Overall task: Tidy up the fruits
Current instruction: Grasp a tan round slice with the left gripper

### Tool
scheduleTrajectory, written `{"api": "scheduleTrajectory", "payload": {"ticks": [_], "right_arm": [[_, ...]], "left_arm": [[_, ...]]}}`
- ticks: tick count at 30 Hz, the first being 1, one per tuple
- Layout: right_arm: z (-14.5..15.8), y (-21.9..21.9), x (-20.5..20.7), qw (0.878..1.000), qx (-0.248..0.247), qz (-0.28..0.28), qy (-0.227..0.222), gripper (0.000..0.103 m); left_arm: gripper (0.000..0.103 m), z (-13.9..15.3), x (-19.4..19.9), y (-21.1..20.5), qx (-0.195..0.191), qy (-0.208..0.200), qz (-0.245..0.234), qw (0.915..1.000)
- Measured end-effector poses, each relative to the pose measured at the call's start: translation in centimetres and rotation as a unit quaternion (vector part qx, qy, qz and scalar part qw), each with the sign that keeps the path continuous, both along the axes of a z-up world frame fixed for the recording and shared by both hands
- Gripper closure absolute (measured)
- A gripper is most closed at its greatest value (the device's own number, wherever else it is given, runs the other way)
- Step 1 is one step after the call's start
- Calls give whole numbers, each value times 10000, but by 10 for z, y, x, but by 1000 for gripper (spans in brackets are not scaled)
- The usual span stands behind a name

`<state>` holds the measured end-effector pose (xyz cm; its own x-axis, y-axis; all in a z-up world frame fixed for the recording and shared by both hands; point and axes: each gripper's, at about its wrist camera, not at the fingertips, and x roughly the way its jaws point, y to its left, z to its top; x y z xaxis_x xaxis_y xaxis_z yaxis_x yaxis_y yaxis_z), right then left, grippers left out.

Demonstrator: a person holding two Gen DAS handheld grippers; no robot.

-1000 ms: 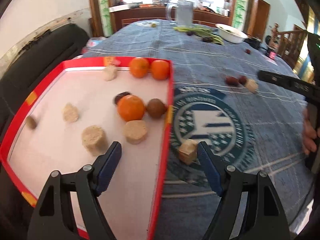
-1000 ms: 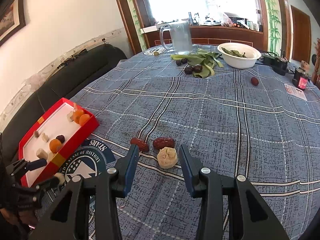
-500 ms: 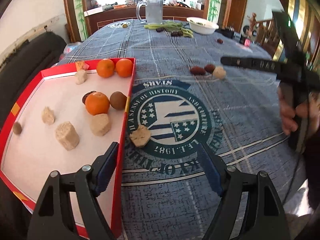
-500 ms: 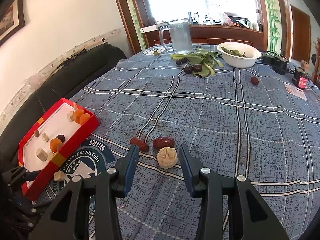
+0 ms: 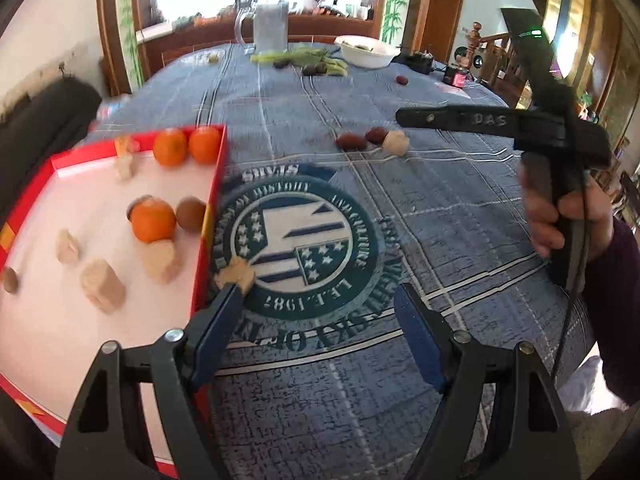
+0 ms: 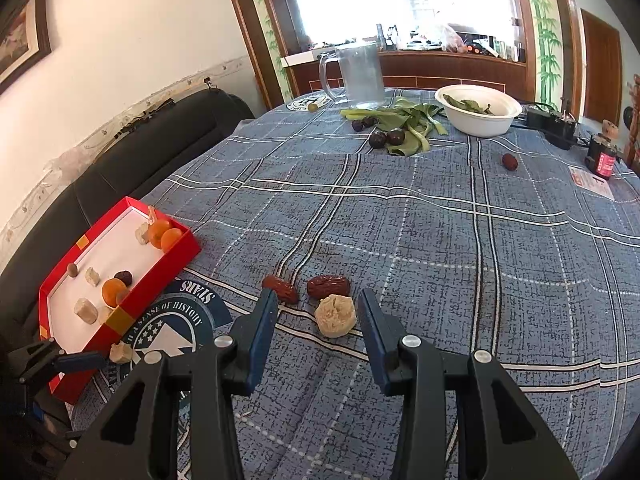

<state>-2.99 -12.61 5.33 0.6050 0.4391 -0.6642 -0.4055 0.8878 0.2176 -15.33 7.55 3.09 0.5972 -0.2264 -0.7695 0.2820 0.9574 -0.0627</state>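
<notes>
You see blue plaid tablecloth [image 6: 440, 240] with round emblem [image 5: 298, 240] printed near you. Glass mug [image 6: 358, 76] at far edge, white bowl [image 6: 478, 110] to its right, green leaves [image 6: 404, 120] between them. Black sofa [image 6: 132, 160] along wall; framed picture [image 6: 20, 46] above.

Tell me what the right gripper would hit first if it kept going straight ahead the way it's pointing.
Most likely the pale beige chunk lying on the tablecloth between the open right gripper fingers; two red dates lie just beyond it.
</notes>
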Motion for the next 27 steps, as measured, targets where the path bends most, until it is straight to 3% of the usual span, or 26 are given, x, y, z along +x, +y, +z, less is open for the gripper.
{"api": "scheduleTrajectory", "payload": {"ticks": [4, 10, 15, 20, 27], "right_arm": [[0, 0, 0, 10000, 9, 7, 0, 62], [1, -1, 0, 10000, 26, 9, -1, 62], [1, -1, 0, 10000, 24, 11, 1, 62], [1, -1, 1, 10000, 28, 2, 7, 62], [1, -1, 1, 10000, 25, -12, -3, 62]], "left_arm": [[25, -2, 1, -1, 12, -50, -4, 10000], [25, -10, 11, 4, 442, -240, 7, 9987], [25, -10, 22, 16, 346, -174, 73, 9992], [26, -15, 15, 10, 421, 0, -276, 9987], [41, -16, 21, 9, 518, -47, -381, 9979]]}}
